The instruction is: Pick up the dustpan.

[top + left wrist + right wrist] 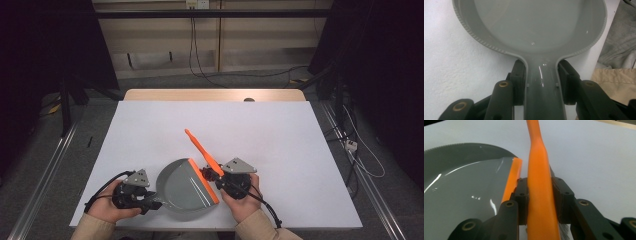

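A grey dustpan (182, 190) with an orange front lip (204, 181) lies flat on the white tabletop (280, 130) near its front edge. My left gripper (151, 201) is shut on the pan's grey handle (541, 95), a pad on each side of it. In the left gripper view the pan's bowl (531, 25) looks bare inside. My right gripper (218, 176) is shut on an orange brush handle (199, 146), which slants up and away to the left. In the right gripper view that handle (539, 170) runs between the pads, just right of the pan's lip (511, 180).
The white tabletop stretches wide to the back and right of the pan. A wooden table edge (215, 95) with a small round object (249, 99) runs along the back. Cables (360, 155) lie on the floor at the right.
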The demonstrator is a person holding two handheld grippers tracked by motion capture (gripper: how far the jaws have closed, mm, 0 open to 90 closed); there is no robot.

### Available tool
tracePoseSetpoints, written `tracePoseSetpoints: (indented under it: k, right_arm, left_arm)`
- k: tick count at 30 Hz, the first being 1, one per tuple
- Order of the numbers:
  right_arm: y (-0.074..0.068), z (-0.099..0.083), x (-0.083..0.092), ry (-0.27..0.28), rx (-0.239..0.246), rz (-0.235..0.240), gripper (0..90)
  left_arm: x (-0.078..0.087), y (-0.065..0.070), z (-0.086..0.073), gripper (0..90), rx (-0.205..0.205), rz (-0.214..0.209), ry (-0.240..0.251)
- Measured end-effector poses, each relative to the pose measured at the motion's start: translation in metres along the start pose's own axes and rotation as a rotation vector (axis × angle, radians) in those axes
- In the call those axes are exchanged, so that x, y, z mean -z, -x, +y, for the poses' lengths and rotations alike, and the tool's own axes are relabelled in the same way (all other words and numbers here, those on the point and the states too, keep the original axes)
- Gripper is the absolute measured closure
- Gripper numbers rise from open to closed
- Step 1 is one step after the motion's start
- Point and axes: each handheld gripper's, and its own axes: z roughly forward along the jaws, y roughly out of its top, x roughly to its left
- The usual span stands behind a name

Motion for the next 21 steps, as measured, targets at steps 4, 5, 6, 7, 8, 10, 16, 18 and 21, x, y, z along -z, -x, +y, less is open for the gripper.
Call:
tracePoseSetpoints:
  k: [4,5,6,7,8,10,16,18,21]
  right_arm:
    - [-0.001,0.0,0.0,0.004,-0.02,0.011,69.3]
    - [-0.001,0.0,0.0,0.005,-0.037,0.014,69.3]
    - [-0.001,0.0,0.0,0.008,-0.052,0.019,69.3]
    - [-0.002,0.001,0.0,0.009,-0.057,0.025,69.3]
    - [-0.003,0.0,0.0,0.011,-0.065,0.031,69.3]
    - [-0.006,0.0,-0.001,0.015,-0.056,0.022,69.2]
    - [-0.008,-0.001,-0.001,0.028,-0.079,0.029,69.1]
    - [-0.009,-0.002,-0.001,0.033,-0.091,0.029,69.1]
    - [-0.012,-0.002,-0.002,0.036,-0.105,0.035,69.1]
  left_arm:
    - [0.001,0.0,0.0,62.8,-0.001,0.0,-0.003]
    - [0.001,0.001,0.001,62.8,-0.004,0.001,-0.007]
    - [0.001,0.002,0.001,62.8,-0.008,0.003,-0.011]
    - [0.001,0.002,0.002,62.8,-0.008,0.005,-0.011]
    - [0.001,0.002,0.002,62.8,-0.008,0.006,-0.015]
    - [0.002,0.002,0.003,62.8,-0.007,0.008,-0.016]
    - [0.001,0.003,0.006,62.9,-0.008,0.005,-0.029]
    - [0.0,0.003,0.006,62.9,-0.005,0.005,-0.027]
    - [0.0,0.002,0.006,62.9,-0.001,0.004,-0.029]
